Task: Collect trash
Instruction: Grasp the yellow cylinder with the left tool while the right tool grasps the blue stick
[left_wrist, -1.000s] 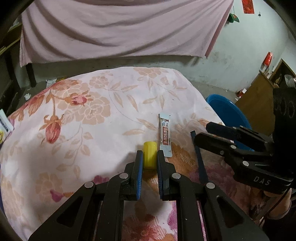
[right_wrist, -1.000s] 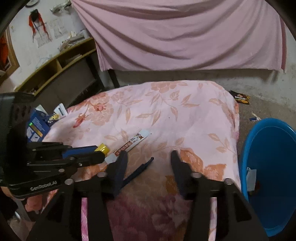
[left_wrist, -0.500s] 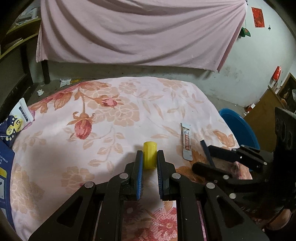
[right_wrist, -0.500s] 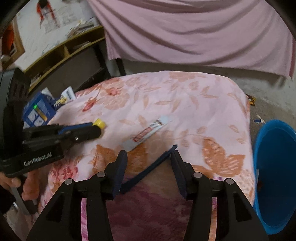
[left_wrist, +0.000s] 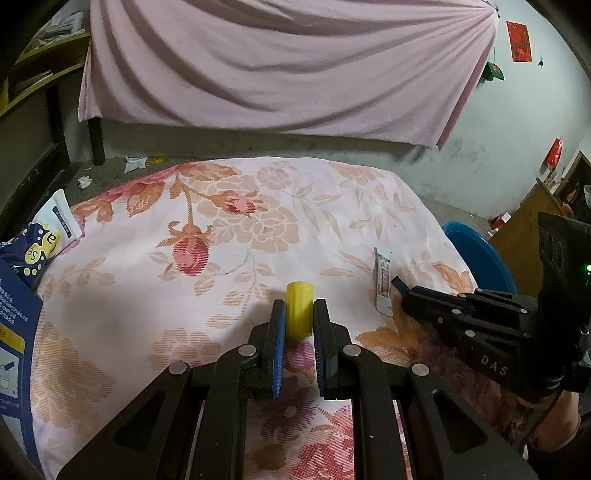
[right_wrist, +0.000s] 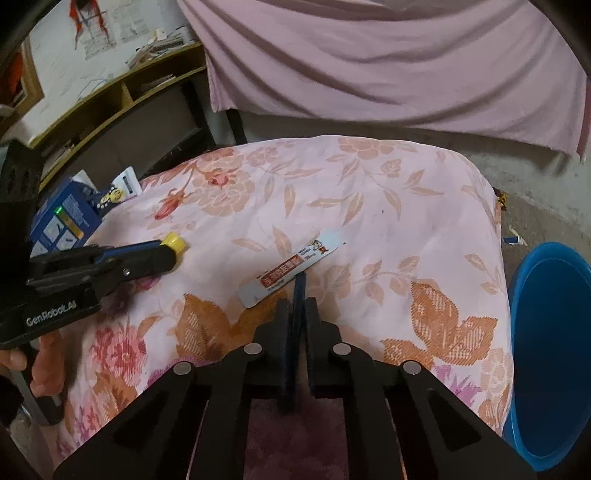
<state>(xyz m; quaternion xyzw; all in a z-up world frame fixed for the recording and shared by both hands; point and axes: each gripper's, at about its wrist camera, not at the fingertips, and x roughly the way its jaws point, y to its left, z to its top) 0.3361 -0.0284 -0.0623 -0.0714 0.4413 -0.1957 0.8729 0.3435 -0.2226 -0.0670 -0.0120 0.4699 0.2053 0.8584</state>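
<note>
My left gripper (left_wrist: 299, 314) is shut on a small yellow cap (left_wrist: 299, 314), held just above the floral cloth; the same cap (right_wrist: 173, 242) shows at its tip in the right wrist view. My right gripper (right_wrist: 297, 314) has closed on a thin dark blue strip (right_wrist: 295, 332) that runs up between its fingers, and it appears at the right in the left wrist view as my right gripper (left_wrist: 406, 295). A white and red sachet wrapper (right_wrist: 291, 267) lies flat on the cloth just left of the strip's tip; the wrapper (left_wrist: 383, 280) sits between both grippers.
A blue plastic bin (right_wrist: 550, 350) stands on the floor off the cloth's right edge. Blue packets and a box (left_wrist: 22, 280) lie at the cloth's left edge. A pink sheet (left_wrist: 277, 74) hangs behind. Scraps litter the floor (left_wrist: 133, 162). A hand (right_wrist: 40, 365) holds the left gripper.
The right gripper's jaws went from wide apart to shut on the dark blue strip, which now stands straight between them. The left gripper, still gripping the yellow cap, shifted left across the cloth.
</note>
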